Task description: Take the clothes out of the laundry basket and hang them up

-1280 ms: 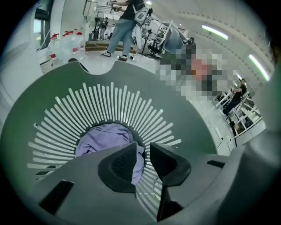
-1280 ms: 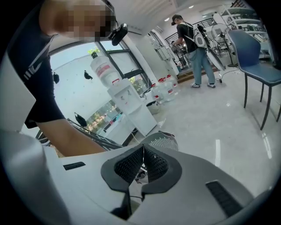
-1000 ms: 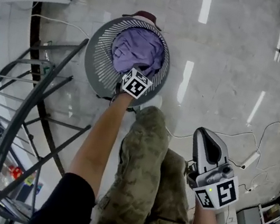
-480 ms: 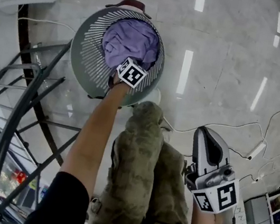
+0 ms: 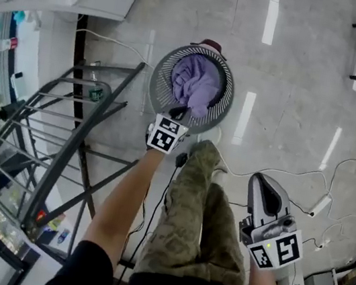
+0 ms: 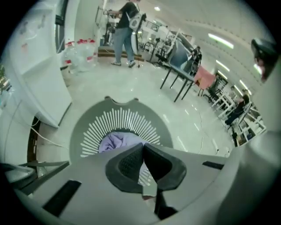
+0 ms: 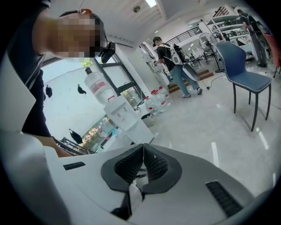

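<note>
Shiny pale stone-look floor (image 5: pixel 296 91) all round, and the purple garment (image 5: pixel 199 81) is still mostly down in the round grey laundry basket (image 5: pixel 159 87). It's soft and crumpled, and looks like thin jersey that'll drape and stretch. What's changed: a second ago the left gripper (image 5: pixel 180 113) was sunk into that cloth with its jaws closing. Now it's come up to the basket's 6 o'clock rim, jaws squeezed together, and a fold of the purple runs right up to the tips. I read that as a thin pinch on the fabric, though its own view shows cloth only beside the black ribbed pads, so not 100% sure. If it holds, the first piece is on its way out; nothing's hung yet. Basket walls look like hard plastic, with slats fanning out. Right gripper (image 5: pixel 263 182) sits at about 4 o'clock from the basket, closed on nothing, same as before. Dark metal-tube drying rack (image 5: pixel 85 146) waits at 8 o'clock, and the person's camo trousers (image 5: pixel 194 223) are at 6.
</note>
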Available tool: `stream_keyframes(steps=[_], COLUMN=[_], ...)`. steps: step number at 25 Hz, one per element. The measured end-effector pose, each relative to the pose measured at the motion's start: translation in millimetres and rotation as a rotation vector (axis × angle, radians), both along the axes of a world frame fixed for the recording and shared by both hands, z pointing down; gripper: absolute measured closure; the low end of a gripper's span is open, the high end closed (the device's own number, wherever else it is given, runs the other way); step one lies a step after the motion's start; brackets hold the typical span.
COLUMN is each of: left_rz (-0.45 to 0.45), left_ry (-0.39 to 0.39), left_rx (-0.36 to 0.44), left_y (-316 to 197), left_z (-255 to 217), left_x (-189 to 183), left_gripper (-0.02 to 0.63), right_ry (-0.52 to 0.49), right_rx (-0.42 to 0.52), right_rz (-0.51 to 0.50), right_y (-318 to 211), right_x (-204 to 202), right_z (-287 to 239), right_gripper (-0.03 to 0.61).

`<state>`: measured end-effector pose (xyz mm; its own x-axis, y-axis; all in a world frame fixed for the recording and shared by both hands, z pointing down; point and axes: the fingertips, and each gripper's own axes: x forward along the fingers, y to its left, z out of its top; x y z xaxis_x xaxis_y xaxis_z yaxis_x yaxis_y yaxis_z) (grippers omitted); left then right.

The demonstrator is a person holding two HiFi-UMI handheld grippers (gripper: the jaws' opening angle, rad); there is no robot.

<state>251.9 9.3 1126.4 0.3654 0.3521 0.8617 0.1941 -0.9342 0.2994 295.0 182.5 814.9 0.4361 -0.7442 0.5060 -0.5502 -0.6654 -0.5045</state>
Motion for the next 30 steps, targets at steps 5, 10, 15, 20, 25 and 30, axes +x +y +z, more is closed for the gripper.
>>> stream_keyframes(steps=[5, 10, 15, 20, 25, 30], left_rz=[-0.209, -0.302, -0.357, -0.348, -0.344, -0.491], left_ry=[0.127, 0.236, 0.408, 0.616, 0.753, 0.961], left_rx=[-0.097, -0.153, -0.221, -0.311, -0.232, -0.175], left_y=[-27, -51, -73, -72, -61, -41], left_z=[-146, -288, -418, -550, -663, -770], left_x=[-5, -8, 2, -9, -27, -39], left_gripper=[0.607, 0.607, 0.607, 0.607, 0.607, 0.607], right_ry=[0.023, 0.074, 0.088, 0.123, 0.185, 0.180], right_rx=[0.001, 0.011, -0.069, -0.095, -0.038, -0.037], right_rz=[-0.059, -0.085, -0.116, -0.253, -0.274, -0.429], right_y=[-13, -19, -19, -20, -9, 6], right_x=[2, 9, 21, 25, 46, 57], right_z=[-90, -190, -234, -257, -266, -252], right_gripper=[0.577, 0.577, 0.577, 0.577, 0.577, 0.577])
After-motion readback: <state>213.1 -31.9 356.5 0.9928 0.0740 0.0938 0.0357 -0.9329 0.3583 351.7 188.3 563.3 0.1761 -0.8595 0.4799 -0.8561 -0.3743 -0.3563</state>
